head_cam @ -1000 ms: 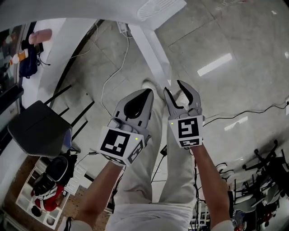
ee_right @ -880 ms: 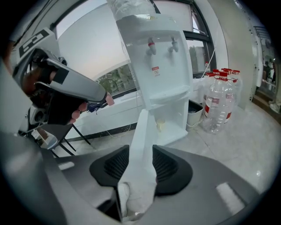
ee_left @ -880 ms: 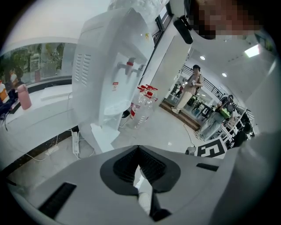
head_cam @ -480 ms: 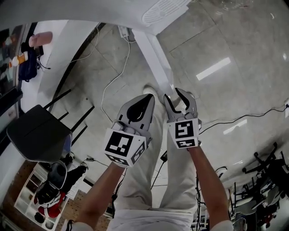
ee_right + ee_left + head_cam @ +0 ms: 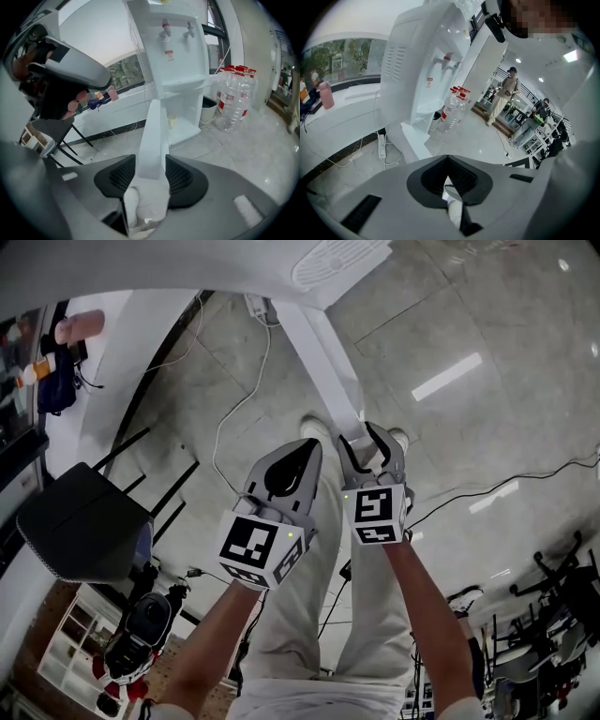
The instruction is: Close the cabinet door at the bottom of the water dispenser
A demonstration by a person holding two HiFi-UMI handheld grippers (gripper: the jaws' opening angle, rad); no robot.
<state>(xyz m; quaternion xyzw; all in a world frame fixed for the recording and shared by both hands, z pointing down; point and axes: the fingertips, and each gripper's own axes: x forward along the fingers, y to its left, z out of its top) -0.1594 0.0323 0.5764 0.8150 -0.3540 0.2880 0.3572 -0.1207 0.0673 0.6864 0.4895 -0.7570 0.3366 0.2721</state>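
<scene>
**A:** Where are we with the cabinet door (image 5: 323, 362)? In the head view we only get its top edge, a white strip running from the far left towards us. There's also a black chair (image 5: 80, 521) off to the left.

**B:** The right gripper view fills that in for us. It has the water dispenser (image 5: 173, 56) front-on, with the open cabinet at its base and the bottles (image 5: 232, 101) on the floor to its right. The head view just shows the dispenser's top. The door stands upright, swung out towards us and seen edge-on. Its free edge is nearest and its far side meets the dispenser, so the long axis is vertical.

**A:** And the jaws?

**B:** On the right gripper (image 5: 152, 176) they're opening, about as wide as they go. The door's free edge sits between the pads, just beside both, and we don't see them clamping it. The left gripper (image 5: 447, 161) shows properly only in its own view: jaws together, nothing held. It's just left of the door, beside the right one.

**A:** What changed from a second ago?

**B:** Both grippers looked bigger and nearer the head camera then, and the right jaws were narrower. Now we've dropped towards the door and the right pair straddles its near end.
</scene>
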